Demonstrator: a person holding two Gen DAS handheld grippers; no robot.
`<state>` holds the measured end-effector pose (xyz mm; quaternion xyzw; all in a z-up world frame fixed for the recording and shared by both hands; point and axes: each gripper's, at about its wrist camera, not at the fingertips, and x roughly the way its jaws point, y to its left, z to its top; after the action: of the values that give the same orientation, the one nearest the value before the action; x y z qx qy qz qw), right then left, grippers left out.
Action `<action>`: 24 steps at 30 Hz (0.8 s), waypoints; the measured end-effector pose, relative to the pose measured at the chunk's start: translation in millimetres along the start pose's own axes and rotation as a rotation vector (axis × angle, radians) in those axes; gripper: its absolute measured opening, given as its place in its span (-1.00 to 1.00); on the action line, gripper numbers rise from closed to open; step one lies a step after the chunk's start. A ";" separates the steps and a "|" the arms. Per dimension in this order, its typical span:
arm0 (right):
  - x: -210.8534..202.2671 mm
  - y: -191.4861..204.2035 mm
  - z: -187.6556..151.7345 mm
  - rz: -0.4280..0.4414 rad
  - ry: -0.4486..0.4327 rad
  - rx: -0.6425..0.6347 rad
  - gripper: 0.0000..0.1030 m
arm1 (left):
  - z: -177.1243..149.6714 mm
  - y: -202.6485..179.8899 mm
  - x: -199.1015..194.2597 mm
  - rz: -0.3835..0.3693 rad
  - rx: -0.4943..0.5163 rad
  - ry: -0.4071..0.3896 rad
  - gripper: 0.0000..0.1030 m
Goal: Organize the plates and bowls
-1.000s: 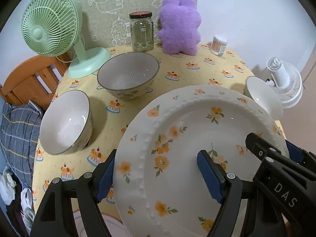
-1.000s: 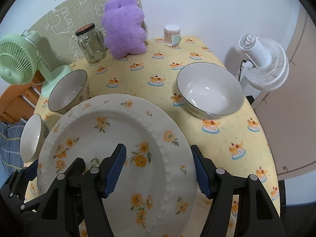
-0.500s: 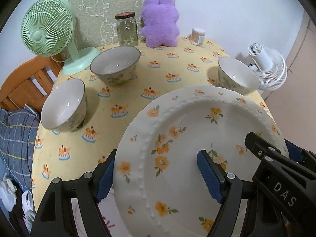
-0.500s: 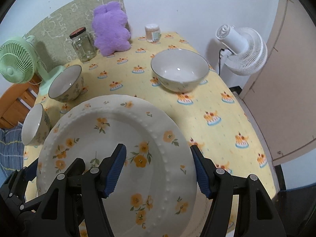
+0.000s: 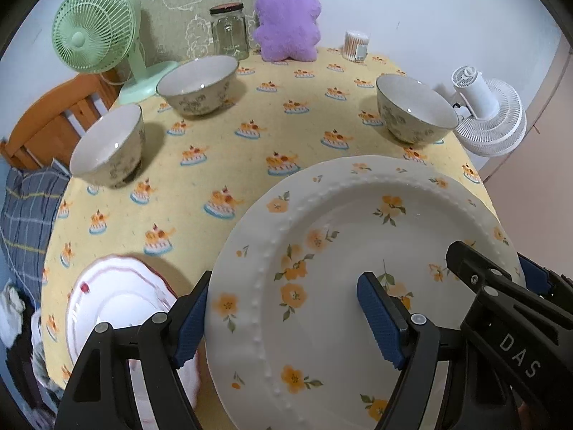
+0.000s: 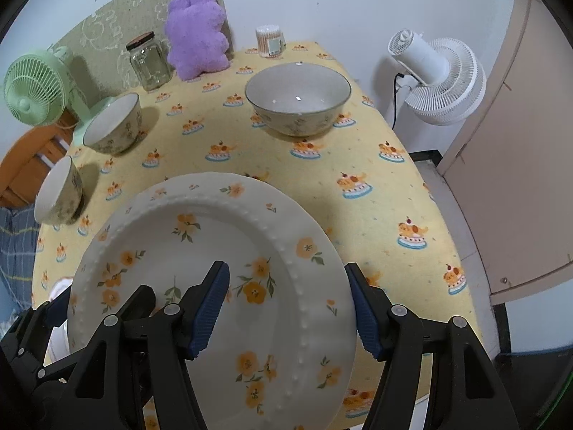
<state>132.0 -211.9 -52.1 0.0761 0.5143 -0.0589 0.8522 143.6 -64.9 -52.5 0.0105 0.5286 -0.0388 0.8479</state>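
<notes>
Left wrist view: the left gripper straddles the left rim of a floral plate, one finger under the edge, the other on its face, gripping. The plate hangs tilted over the near side of the bench. A red-rimmed plate lies near left; three bowls stand farther off.

Right wrist view: the right gripper clamps the plate's right rim the same way. Glazed ceramic looks stiff, slippery and breakable, so opposite rim holds suit it.
</notes>
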 end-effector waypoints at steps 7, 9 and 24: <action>8.9 -22.1 -7.2 0.016 0.032 -0.057 0.33 | -19.3 -16.9 8.7 0.006 -0.077 0.038 0.53; 11.5 -25.7 -8.8 0.020 0.035 -0.073 0.33 | -24.4 -19.2 12.6 0.003 -0.100 0.046 0.53; 31.3 -29.9 -19.3 0.037 0.059 -0.131 0.30 | -42.0 -24.7 30.8 0.042 -0.143 0.052 0.54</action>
<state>124.4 -238.3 -90.7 0.0313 0.5406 -0.0072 0.8407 117.6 -88.8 -98.1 -0.0379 0.5517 0.0173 0.8330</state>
